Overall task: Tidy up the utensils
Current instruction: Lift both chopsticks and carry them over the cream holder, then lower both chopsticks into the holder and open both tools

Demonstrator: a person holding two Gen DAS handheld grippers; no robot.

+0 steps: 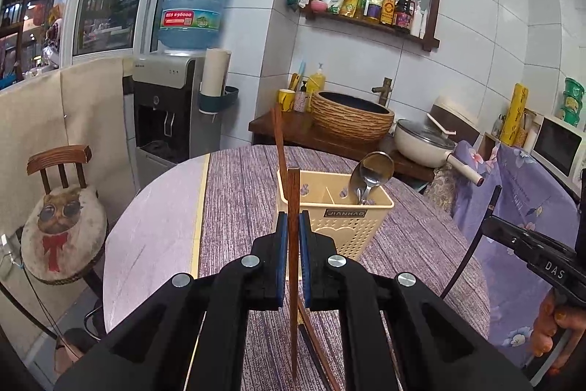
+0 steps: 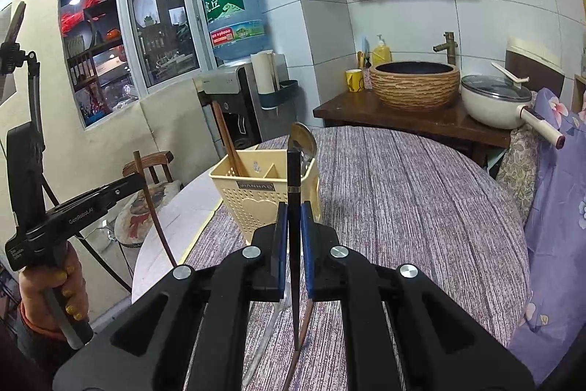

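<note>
Clamped in the left tongs (image 1: 291, 229) stood a brown wooden chopstick (image 1: 293, 204), while the right tongs (image 2: 292, 226) were shut on a black chopstick (image 2: 293, 178). Each, I judged, should be kept upright and lowered slowly. From both tongs, the cream utensil caddy (image 1: 348, 226) on the desk (image 1: 234, 193) lay at about twelve o'clock, its left compartment already holding a chopstick and its right a spoon (image 1: 373, 171).

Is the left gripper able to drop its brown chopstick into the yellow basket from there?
Probably yes. The left gripper is shut on the brown chopstick, right behind the yellow basket. Its top is open; one chopstick and a spoon leave room.
</note>
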